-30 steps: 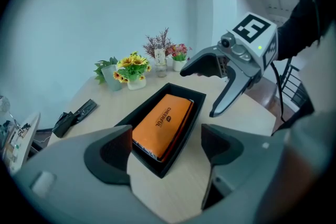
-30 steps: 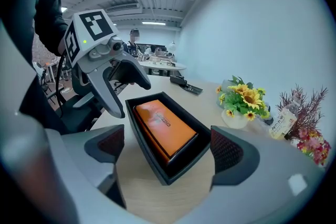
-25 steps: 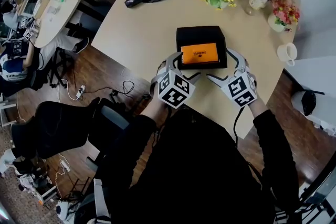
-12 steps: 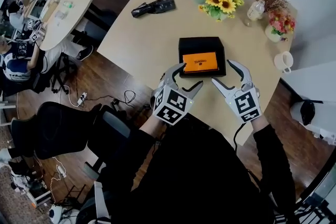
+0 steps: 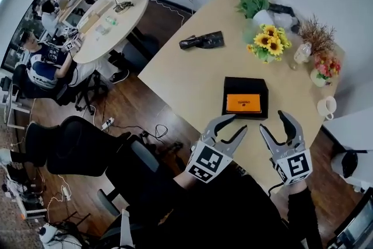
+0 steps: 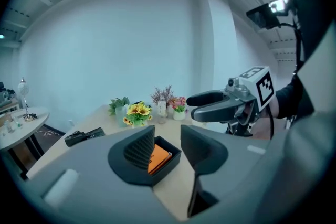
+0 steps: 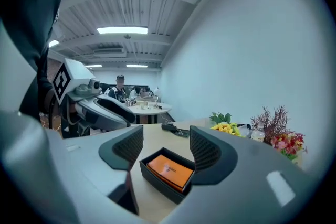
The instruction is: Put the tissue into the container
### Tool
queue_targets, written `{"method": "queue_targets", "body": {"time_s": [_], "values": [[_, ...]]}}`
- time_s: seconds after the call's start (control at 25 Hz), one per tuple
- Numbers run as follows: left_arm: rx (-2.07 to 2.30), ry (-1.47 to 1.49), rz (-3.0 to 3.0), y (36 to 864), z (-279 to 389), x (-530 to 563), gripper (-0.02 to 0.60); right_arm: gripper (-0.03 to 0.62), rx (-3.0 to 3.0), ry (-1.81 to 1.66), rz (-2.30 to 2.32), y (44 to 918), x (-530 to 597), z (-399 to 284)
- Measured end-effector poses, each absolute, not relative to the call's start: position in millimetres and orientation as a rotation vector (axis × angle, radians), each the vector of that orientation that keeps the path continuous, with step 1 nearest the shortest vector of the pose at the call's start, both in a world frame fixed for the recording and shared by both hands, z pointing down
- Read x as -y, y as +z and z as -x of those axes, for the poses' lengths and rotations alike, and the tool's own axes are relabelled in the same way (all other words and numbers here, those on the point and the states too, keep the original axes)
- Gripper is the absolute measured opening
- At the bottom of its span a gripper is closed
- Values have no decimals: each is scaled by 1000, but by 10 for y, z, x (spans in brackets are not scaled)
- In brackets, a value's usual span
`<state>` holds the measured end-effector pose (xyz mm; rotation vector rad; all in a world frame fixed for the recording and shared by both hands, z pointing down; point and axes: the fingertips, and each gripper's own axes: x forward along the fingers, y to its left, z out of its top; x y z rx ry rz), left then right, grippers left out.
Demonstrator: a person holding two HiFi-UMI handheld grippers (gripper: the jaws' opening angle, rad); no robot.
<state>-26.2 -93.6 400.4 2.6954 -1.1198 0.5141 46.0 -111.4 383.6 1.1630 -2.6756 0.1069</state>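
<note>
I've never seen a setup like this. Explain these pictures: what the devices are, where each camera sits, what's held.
A person holds a two-jaw gripper in each hand. One picture comes from a camera on the person's head, looking down; the other two from cameras riding on each gripper, looking along its jaws. On the table sits a black container with an orange tissue pack inside, plus sunflowers and a mug. Neither holds anything: the left gripper is shut, the right gripper is closing its jaws on nothing.
</note>
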Motion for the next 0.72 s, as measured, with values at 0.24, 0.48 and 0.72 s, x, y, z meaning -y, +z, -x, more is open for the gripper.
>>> {"method": "queue_targets", "body": {"time_s": [0.24, 0.48, 0.72], "values": [[1152, 430, -2702, 3773, 334, 761, 136, 272, 2748, 130, -1240, 3534, 1011, -465], [1187, 378, -2714, 3596, 381, 736, 135, 244, 2797, 88, -1215, 3357, 983, -359], [1184, 367, -2726, 3506, 378, 717, 135, 233, 2814, 53, -1206, 3229, 967, -304]]}}
